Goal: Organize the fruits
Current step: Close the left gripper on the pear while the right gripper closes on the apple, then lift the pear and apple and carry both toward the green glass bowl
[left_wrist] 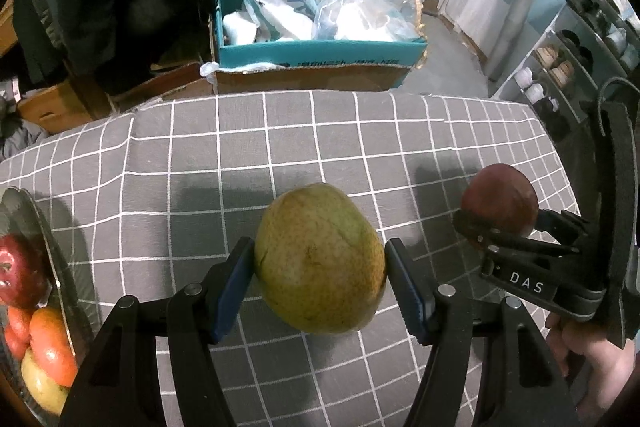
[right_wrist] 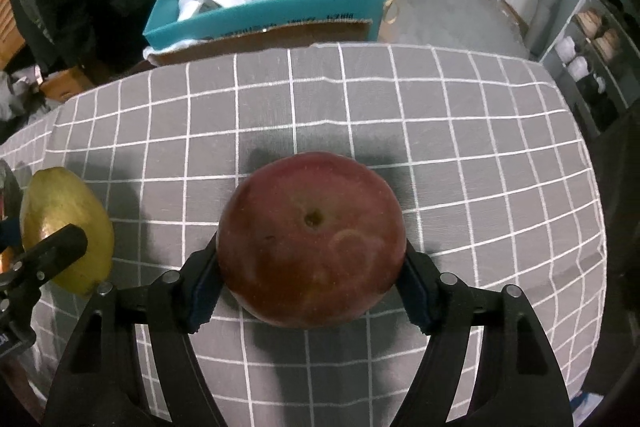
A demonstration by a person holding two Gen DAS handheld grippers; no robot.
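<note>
1. The left gripper (left_wrist: 320, 263) is clamped on a yellow-green pear (left_wrist: 320, 259); both blue pads press against the fruit's sides, one on each flank, and the pear sits squarely between the fingers, bulging forward past their tips
2. The pear hangs above the grey checked cloth (left_wrist: 280, 147) that covers the table, its shadow falling on the cloth behind it
3. The right gripper (right_wrist: 312, 267) is clamped on a dark red apple (right_wrist: 312, 239); the pads touch it on the left and right, and the apple fills the gap between the fingers with its dimpled end facing the camera
4. From the left wrist view the right gripper (left_wrist: 500, 227) shows at the right edge, the apple (left_wrist: 500, 203) held at its tip, with a person's hand (left_wrist: 592, 355) on the handle below
5. From the right wrist view the pear (right_wrist: 64, 227) shows at the far left, a black finger of the left gripper lying across its front
6. The two fruits are held side by side over the cloth, near each other but apart
7. A bowl (left_wrist: 24, 203) at the left edge of the left view holds a red apple, orange fruits and a yellowish one
8. Beyond the table stands a teal cardboard box (left_wrist: 320, 51) stuffed with bags
</note>
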